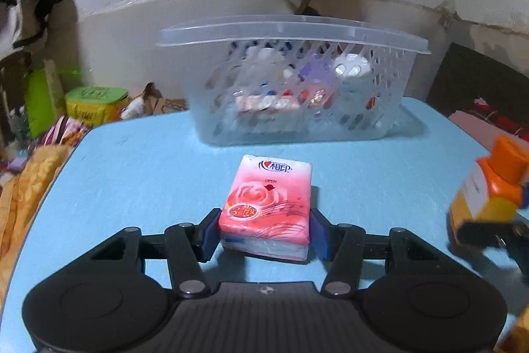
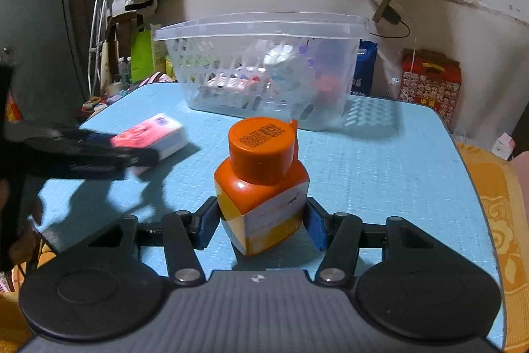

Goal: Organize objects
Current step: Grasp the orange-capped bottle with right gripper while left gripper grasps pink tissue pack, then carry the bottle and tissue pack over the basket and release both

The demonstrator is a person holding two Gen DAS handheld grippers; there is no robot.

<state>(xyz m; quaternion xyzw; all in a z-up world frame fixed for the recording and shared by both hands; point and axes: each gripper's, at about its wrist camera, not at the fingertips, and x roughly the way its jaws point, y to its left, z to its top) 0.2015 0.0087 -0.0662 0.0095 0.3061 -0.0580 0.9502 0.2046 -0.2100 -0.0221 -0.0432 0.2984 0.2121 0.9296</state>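
A pink tissue pack (image 1: 269, 207) with a rose print sits between the pads of my left gripper (image 1: 264, 234), which is shut on it over the blue table (image 1: 139, 174). An orange-capped bottle (image 2: 263, 181) with a yellow and white label sits between the pads of my right gripper (image 2: 263, 222), which is shut on it. The bottle (image 1: 489, 194) shows blurred at the right in the left wrist view. The tissue pack (image 2: 152, 134) and the blurred left gripper show at the left in the right wrist view. A clear perforated basket (image 1: 294, 78) with several small items stands behind.
The basket (image 2: 264, 68) stands at the table's far side by the wall. A yellow cloth (image 2: 502, 220) lies past the right table edge. Bags and clutter (image 1: 82, 105) lie off the left edge. A red box (image 2: 429, 81) stands at the back right.
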